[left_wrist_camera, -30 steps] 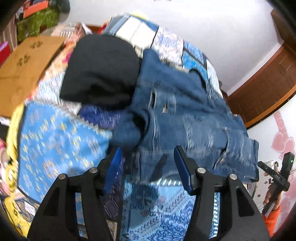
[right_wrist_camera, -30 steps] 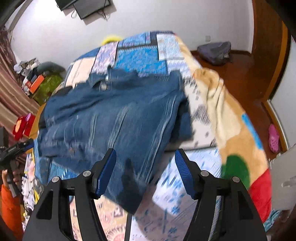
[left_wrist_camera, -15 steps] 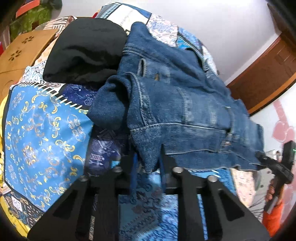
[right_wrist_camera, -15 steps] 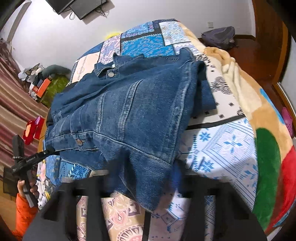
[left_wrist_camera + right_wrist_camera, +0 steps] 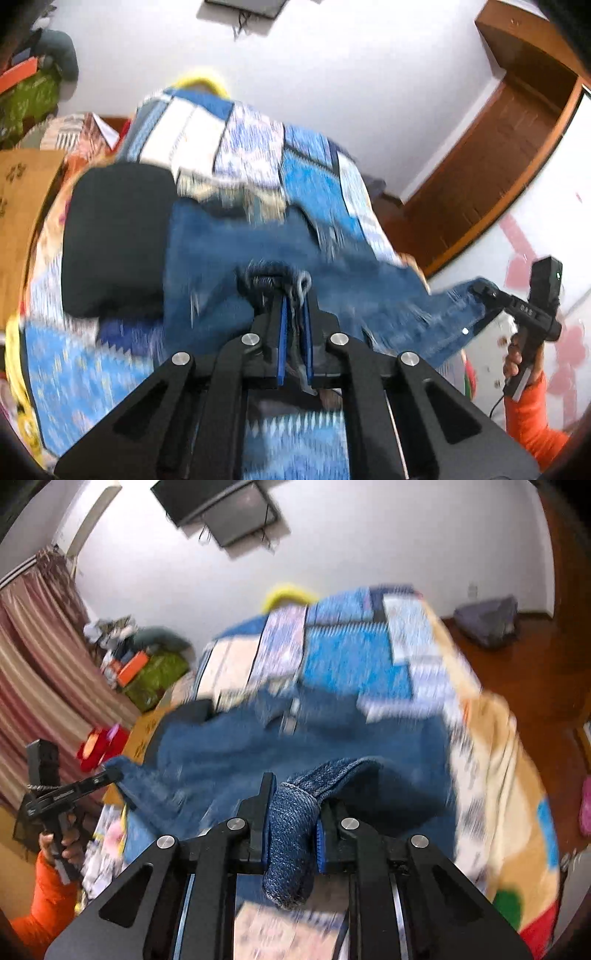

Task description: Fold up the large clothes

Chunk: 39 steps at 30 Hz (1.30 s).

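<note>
So we've got the denim jacket by its near edge with both grippers. Our left gripper has its jaws squeezed nearly flat on a bunched bit of hem, and there's a metal button or loop poking up right beside the blue pads. Our right gripper is closing on a thick rolled wad of denim, the pads are already pressing into it from both sides, and a stub of the roll hangs out below the fingers.

The jacket is draped from the two grips back onto the bed, which is covered by a blue patchwork quilt. Everything past the fingers is smeared with blur, so we can't tell much about the folds or how flat the far part lies.

From the left wrist view there's a black garment on the quilt just to the left of the jacket, touching it or overlapping, hard to say which. A beige blanket hangs off the right side of the bed. In each view the other gripper shows at the frame edge, held by a hand in an orange sleeve.
</note>
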Each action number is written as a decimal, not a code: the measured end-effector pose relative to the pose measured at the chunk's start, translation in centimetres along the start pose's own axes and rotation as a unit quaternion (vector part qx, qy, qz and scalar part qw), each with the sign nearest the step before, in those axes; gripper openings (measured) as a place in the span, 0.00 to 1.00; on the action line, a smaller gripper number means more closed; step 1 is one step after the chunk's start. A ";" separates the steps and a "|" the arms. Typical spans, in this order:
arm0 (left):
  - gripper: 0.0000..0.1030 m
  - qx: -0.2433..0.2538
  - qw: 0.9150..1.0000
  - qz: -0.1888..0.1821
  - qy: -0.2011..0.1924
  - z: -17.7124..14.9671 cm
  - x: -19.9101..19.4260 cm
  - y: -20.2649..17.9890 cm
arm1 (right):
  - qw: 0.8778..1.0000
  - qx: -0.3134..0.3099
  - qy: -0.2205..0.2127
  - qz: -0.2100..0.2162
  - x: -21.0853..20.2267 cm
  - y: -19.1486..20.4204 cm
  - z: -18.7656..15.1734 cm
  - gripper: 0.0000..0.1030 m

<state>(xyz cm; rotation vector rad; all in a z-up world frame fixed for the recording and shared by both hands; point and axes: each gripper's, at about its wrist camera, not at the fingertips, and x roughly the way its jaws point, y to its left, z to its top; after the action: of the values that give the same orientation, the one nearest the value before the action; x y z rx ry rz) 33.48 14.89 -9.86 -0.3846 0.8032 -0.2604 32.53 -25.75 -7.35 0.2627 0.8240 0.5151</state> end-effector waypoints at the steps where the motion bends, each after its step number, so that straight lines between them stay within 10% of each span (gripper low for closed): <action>1: 0.06 0.000 1.000 0.006 -0.007 1.0 0.5 0.0 | 1.000 0.004 -0.008 -0.004 0.2 -0.4 0.9 0.15; 6: 0.06 -0.008 0.997 0.070 -0.023 4.7 5.1 2.1 | 0.997 0.041 -0.021 -0.057 4.4 -4.7 4.5 0.15; 11: 0.05 -0.004 0.988 0.153 -0.005 4.0 10.5 5.3 | 0.990 0.086 0.061 -0.098 12.0 -9.4 2.7 0.15; 21: 0.12 0.047 0.985 0.168 0.007 4.5 10.7 3.5 | 0.983 0.074 0.119 -0.115 11.2 -9.5 2.7 0.24; 26: 0.52 0.090 0.977 0.193 -0.025 4.0 8.4 0.3 | 0.987 0.054 0.035 -0.146 5.8 -9.0 5.3 0.62; 29: 0.54 0.096 0.980 0.175 -0.026 3.2 7.6 -1.0 | 0.987 0.035 -0.002 -0.155 3.1 -8.3 5.1 0.64; 39: 0.56 0.146 0.974 0.149 0.090 -4.0 11.6 -3.0 | 0.983 -0.075 0.120 -0.116 6.9 -4.1 -2.1 0.64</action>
<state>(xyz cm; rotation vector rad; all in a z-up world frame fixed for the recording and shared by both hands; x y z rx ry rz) 37.99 7.00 -18.61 0.0391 0.9738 -0.1289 36.21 -25.49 -14.81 -0.0362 1.0302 0.3903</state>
